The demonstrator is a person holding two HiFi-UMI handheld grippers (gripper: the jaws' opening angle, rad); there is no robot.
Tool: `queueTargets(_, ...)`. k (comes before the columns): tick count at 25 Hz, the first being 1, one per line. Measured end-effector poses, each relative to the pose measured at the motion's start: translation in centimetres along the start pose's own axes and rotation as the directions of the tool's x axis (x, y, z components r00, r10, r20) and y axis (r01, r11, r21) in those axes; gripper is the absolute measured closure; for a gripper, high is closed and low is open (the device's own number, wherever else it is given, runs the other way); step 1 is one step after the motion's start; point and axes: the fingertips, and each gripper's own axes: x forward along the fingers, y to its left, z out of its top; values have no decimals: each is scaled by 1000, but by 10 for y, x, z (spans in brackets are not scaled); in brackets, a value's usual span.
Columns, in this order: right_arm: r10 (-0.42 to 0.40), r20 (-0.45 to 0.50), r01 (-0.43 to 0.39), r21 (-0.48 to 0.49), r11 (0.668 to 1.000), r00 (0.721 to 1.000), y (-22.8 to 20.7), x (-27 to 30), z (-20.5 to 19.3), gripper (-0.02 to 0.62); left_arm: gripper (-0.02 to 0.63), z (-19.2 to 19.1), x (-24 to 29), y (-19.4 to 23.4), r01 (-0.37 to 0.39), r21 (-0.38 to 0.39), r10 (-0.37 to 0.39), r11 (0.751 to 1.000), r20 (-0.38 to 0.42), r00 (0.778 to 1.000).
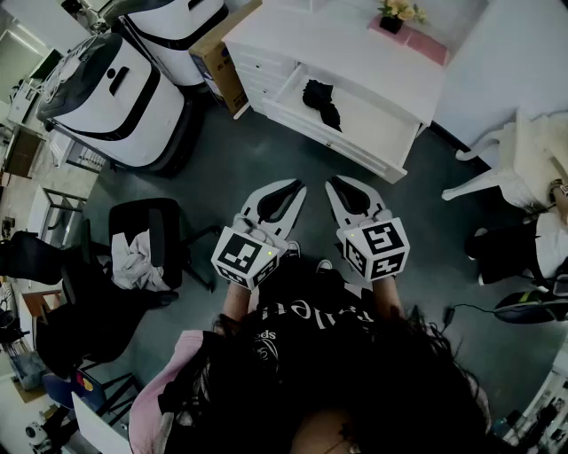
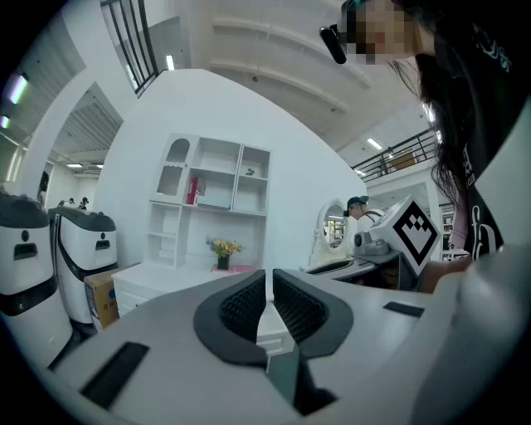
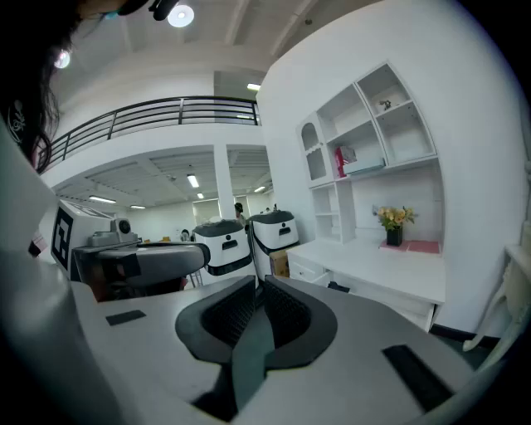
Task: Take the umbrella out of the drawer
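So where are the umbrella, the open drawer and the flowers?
umbrella [image 1: 321, 100], head view, middle of its black folds.
drawer [image 1: 377, 124], head view, bare white floor inside.
flowers [image 1: 397, 11], head view, yellow blooms.

umbrella [image 1: 321, 102]: black, against the white inside of the drawer [image 1: 373, 120]
dresser [image 1: 355, 49]: white
left gripper [image 1: 299, 185]: pale grey shell, black ribbed pads, cube with black-and-white square markers
right gripper [image 1: 331, 181]: the same colours and pattern
flowers [image 1: 399, 9]: yellow, in a black pot, far right
mat [image 1: 426, 42]: pink
floor [image 1: 240, 168]: dark grey
machines [image 1: 115, 97]: white with black bands, far left
box [image 1: 217, 44]: brown
chair [image 1: 146, 226]: black, near left
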Motion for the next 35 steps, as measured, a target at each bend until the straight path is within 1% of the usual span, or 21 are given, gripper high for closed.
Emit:
queueTargets(6, 6, -8, -6, -1, 1000, 1000, 11, 15, -1, 529, 580, -4, -6, 15, 4, -3, -4, 1000, -5, 1000)
queueTargets(11, 10, 5, -9, -26, 1000, 1000, 17, 25, 3, 529, 580, -5, -7, 27, 2, -8, -2, 1000, -3, 1000)
queueTargets(24, -8, -1, 8, 25, 1000, 1000, 22, 69, 12, 529, 580, 2, -7, 76, 13, -2, -13, 1000, 10, 1000)
queueTargets(31, -47, -16, 48, 48, 998, 999, 19, 93, 12, 529, 580, -2, 1, 102, 53, -9, -53, 999, 1, 999)
queueTargets(35, -75, -19, 76, 66, 995, 997, 17, 104, 11, 529, 580, -6, 4, 114, 81, 1, -81, 997, -10, 997)
